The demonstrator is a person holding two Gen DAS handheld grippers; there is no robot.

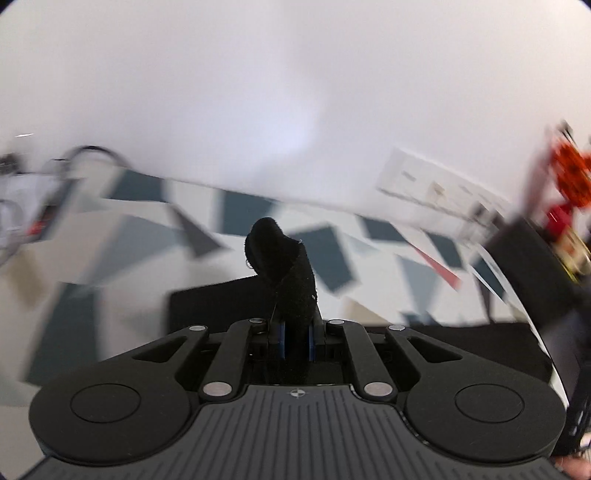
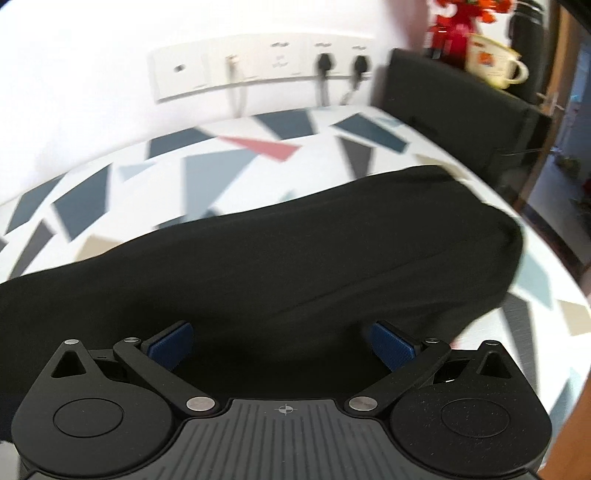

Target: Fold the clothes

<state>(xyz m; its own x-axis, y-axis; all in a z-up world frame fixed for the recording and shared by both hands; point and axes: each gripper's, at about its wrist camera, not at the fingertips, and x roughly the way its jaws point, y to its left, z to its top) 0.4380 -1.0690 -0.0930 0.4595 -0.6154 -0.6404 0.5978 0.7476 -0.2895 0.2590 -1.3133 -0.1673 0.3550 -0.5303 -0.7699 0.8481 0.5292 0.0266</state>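
Observation:
A black garment (image 2: 295,258) lies spread across the table with the geometric-patterned cloth (image 2: 207,170). In the left wrist view my left gripper (image 1: 295,341) is shut on a bunched corner of that black garment (image 1: 284,266), which sticks up between the blue pads; the rest of the cloth trails flat behind it. In the right wrist view my right gripper (image 2: 282,345) stands open just above the garment's near part, its blue pads (image 2: 170,345) wide apart with nothing pinched. The garment's right end is rounded and folded under.
A wall socket strip (image 2: 258,70) with plugs runs behind the table. A dark box (image 2: 450,107) stands at the back right, with a cream mug (image 2: 495,62) and red decorations (image 2: 454,22) on it. A doorway opens at the far right.

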